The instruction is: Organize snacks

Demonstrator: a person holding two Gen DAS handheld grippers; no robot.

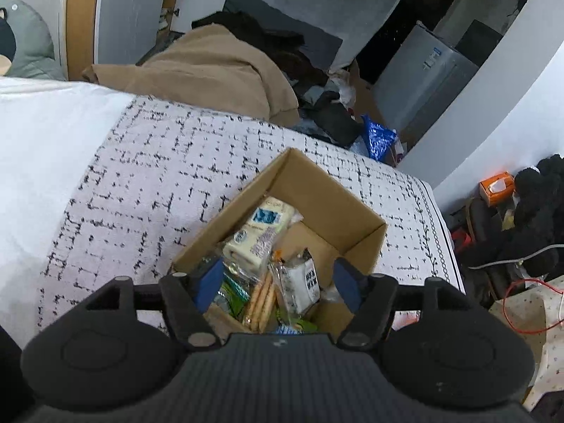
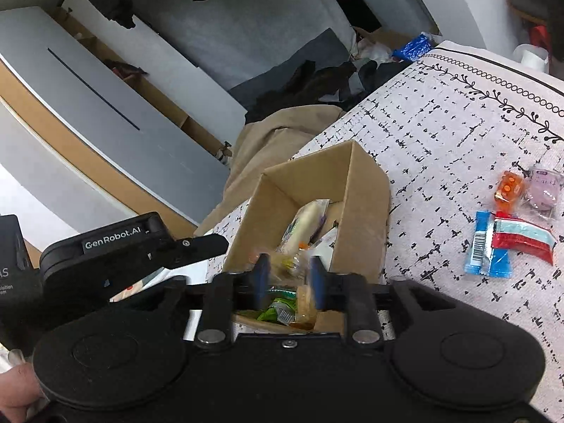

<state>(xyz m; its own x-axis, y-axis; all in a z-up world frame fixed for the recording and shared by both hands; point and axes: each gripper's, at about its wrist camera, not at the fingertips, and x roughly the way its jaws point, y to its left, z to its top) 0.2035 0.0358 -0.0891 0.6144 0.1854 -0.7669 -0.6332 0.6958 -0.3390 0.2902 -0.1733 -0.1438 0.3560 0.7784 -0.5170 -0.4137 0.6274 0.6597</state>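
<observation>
Two fisheye wrist views over a tabletop (image 1: 141, 162) covered in white woven cloth printed with broken black dashes and, along one edge, a vine-and-ring border. Largest item: an open cardboard box (image 1: 356, 211) (image 2: 366, 197), plain brown corrugated board with straight walls and sharp corners, standing on the cloth. It holds a loose heap of snacks: a pale cream, block-shaped packet with a blue panel (image 1: 261, 232), a clear wrapper of long tan biscuit sticks (image 1: 262, 303), a small white packet with dark print (image 1: 303, 282), and crinkled green wrappers (image 2: 278, 308). Outside the box, well apart on the cloth in the right wrist view, lie four small glossy packets: a flat blue-and-white sachet with a barcode (image 2: 484, 250) touching a red-and-pale-blue one (image 2: 521, 238), and beyond them a small orange packet (image 2: 507, 187) just beside a pale pink one (image 2: 544, 187). Left gripper (image 1: 278, 282): matte black body, blue-padded fingers (image 1: 208, 282) spread wide above the box contents, gripping nothing. Right gripper (image 2: 289, 278): blue fingers (image 2: 262, 276) partly apart over the box, blurred; nothing is clamped between them. A folded tan fabric (image 1: 211, 70) lies behind the tabletop.
</observation>
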